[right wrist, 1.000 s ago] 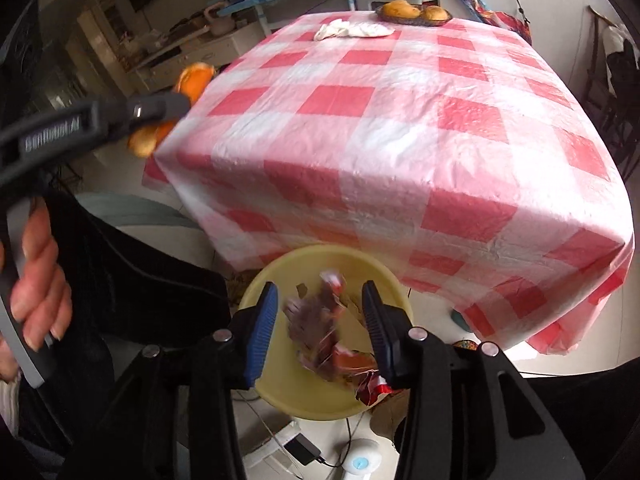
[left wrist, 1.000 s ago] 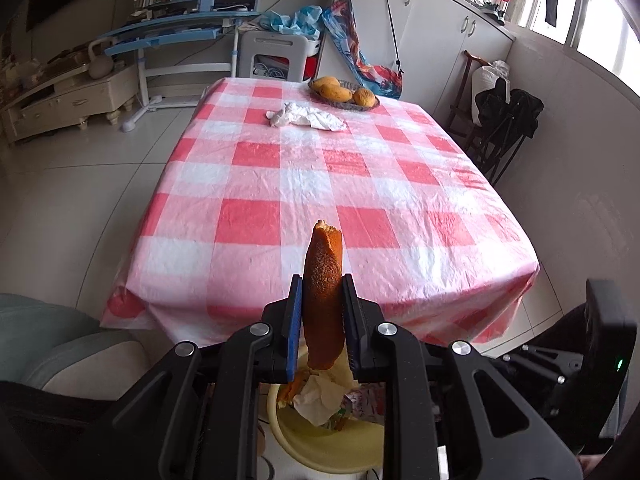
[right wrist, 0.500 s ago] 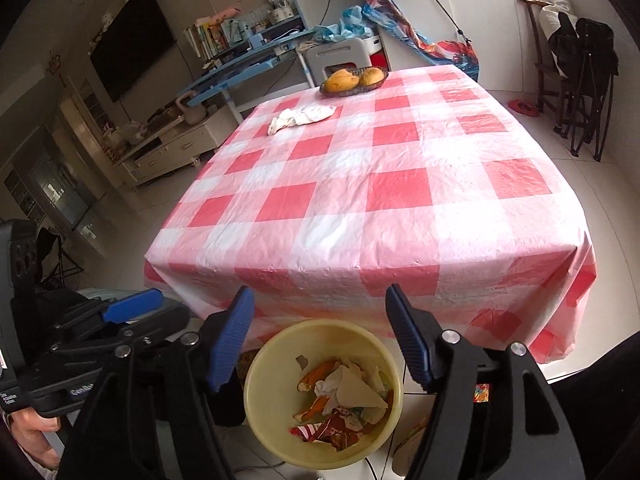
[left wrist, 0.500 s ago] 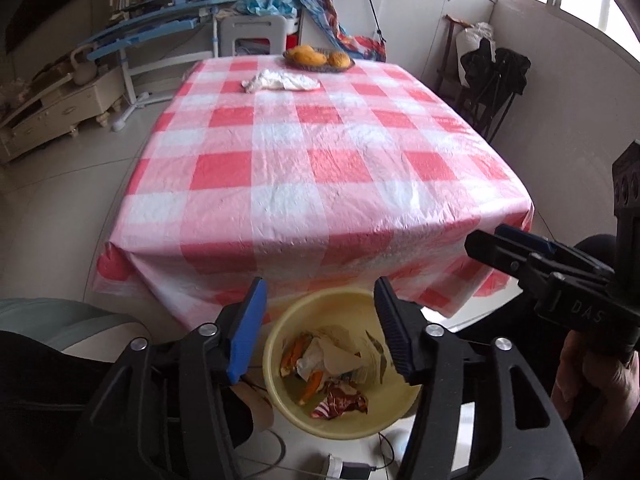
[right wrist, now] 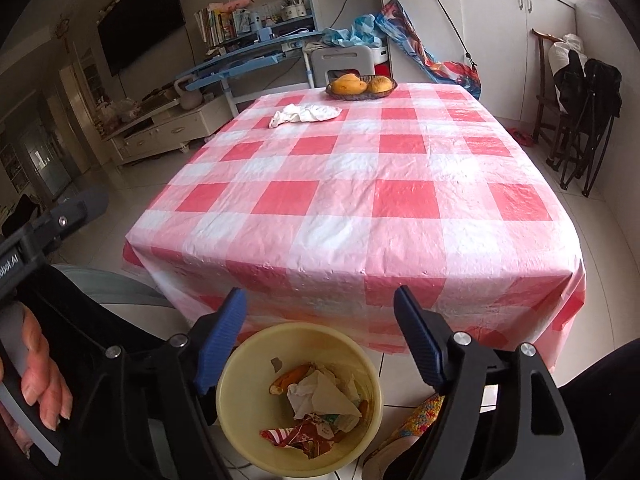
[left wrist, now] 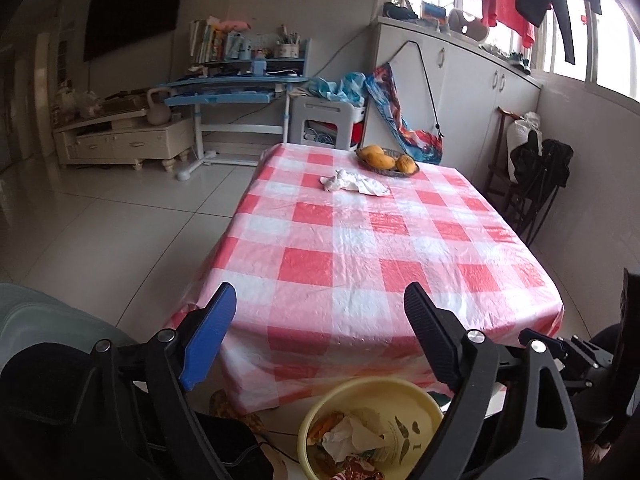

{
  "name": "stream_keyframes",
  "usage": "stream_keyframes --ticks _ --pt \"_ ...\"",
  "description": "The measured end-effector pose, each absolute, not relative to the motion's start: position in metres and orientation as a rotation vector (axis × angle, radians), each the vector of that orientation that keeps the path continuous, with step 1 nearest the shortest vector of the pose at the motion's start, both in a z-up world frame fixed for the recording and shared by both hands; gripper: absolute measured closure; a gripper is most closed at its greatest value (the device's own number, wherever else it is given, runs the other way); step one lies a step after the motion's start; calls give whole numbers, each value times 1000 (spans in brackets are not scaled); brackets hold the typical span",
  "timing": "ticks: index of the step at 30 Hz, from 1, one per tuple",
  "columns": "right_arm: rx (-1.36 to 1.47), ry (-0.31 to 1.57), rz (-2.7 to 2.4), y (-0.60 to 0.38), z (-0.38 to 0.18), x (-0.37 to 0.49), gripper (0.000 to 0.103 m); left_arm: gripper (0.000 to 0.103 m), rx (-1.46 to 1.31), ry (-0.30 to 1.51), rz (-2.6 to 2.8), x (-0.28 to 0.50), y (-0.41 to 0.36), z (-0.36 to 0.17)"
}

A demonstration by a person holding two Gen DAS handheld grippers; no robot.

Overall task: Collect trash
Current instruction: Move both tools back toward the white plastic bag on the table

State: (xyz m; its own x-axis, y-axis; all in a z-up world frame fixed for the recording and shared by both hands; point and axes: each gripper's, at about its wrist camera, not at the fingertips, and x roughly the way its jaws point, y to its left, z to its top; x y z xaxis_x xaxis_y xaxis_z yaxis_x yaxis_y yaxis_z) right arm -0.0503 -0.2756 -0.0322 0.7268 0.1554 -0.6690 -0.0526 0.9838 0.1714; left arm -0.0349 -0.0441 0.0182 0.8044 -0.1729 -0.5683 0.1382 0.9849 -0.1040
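Both my tools, left tool [left wrist: 320, 308] and right tool [right wrist: 320, 310], are opening with nothing between them above the yellow bin [right wrist: 240, 364], while the crumpled tissue [right wrist: 306, 114] lies across the desk [right wrist: 360, 200] at twelve o'clock, lengthwise nine-to-three, neither hand clearly nearer.

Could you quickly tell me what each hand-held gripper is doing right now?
Left hand-held gripper: jaws opening, nothing between them.
Right hand-held gripper: jaws opening, nothing between them.
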Motion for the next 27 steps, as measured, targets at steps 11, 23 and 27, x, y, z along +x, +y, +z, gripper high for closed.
stream_keyframes --ticks 11,23,27 --pt "124 724 95 -274 -30 -50 28 19 -119 593 -111 -31 -31 19" --pt "117 708 85 -273 -28 -51 26 18 -137 583 -86 -31 -27 19" --pt "110 711 84 -273 -29 -50 26 18 -143 585 -79 -29 -24 19"
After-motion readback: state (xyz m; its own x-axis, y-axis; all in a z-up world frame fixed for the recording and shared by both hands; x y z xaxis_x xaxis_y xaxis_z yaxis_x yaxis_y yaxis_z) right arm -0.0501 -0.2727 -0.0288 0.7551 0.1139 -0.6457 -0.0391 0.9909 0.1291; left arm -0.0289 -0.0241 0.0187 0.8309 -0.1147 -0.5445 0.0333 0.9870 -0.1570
